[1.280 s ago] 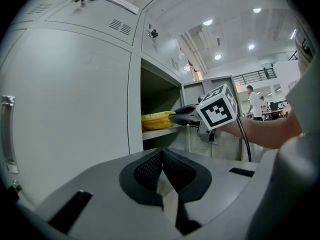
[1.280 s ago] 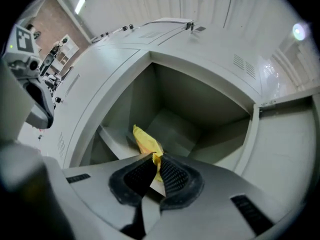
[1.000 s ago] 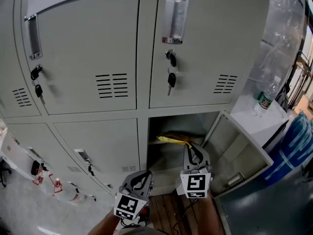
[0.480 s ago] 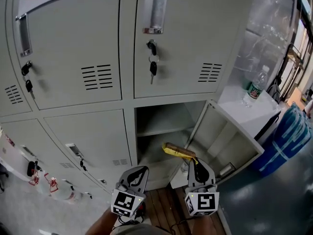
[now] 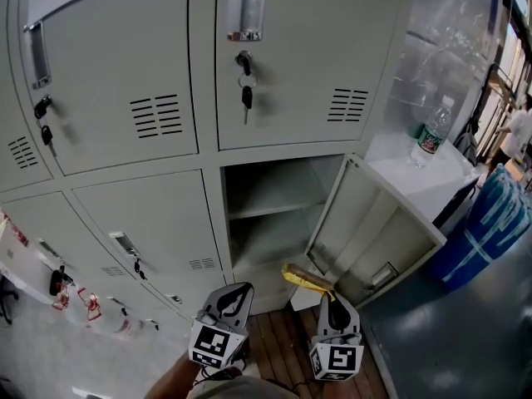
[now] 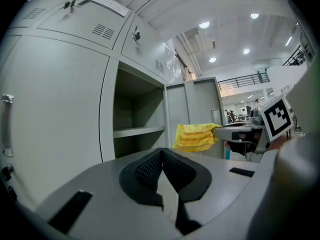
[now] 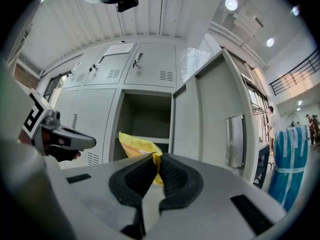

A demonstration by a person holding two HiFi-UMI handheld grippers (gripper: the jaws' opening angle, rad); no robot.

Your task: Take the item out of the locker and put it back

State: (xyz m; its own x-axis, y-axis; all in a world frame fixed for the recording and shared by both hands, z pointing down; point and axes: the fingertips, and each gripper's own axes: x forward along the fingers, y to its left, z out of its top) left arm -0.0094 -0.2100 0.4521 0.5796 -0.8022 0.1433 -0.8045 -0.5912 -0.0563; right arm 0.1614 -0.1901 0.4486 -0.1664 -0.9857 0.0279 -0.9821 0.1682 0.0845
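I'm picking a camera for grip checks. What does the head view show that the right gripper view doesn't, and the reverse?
Head view only: the water bottle at the right and the wooden floor. Right gripper view only: the right tongs close up, pads shut on the yellow item, and ceiling lights. Both: the open locker, its swung-out door, the yellow item held outside it, and the left tongs.
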